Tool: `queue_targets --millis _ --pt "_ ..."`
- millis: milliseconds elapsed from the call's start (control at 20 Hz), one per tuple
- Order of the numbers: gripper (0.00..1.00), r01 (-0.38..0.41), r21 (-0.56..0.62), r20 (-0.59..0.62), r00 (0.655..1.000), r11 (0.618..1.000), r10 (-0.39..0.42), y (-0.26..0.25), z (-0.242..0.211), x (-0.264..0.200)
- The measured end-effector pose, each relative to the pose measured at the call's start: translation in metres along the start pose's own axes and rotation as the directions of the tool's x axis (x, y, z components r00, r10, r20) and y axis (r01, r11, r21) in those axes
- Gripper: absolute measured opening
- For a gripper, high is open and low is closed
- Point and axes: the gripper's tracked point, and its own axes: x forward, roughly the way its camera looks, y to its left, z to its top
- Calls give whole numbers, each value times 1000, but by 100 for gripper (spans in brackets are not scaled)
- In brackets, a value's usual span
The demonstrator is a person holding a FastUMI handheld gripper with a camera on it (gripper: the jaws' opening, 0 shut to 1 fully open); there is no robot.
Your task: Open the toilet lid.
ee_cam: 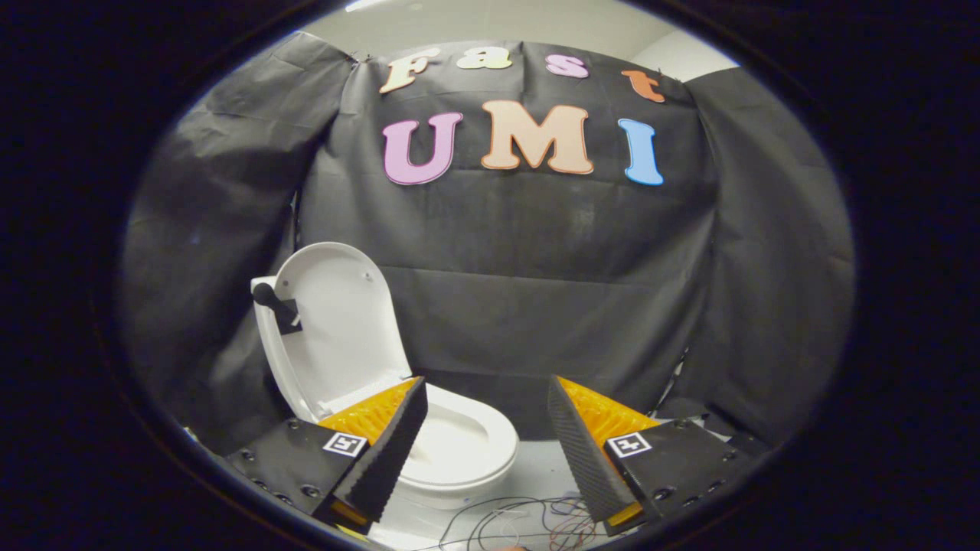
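1. The toilet lid [341,321] stands upright against the tank, left of the toilet bowl [467,444].
2. My tongs [486,428] are spread wide, gripping nothing, level just before the bowl.
3. Loose wires [528,520] lie on the floor right of the bowl.

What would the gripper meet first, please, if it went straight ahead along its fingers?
Probably the black cloth wall. The open gripper points past the toilet bowl, whose lid stands raised, though depth is unclear.

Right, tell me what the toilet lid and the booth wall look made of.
Lid: glossy white, moulded, probably plastic; it stands raised, smooth with a soft sheen.
Wall: matte black cloth, creased and sagging.
The gripper has its jaws open, holding nothing.
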Motion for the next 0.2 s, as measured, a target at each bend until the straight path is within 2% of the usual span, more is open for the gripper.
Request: queue_targets --millis 200 --pt "98 -42 -1 -33 999 999 42 7 -8 -18"
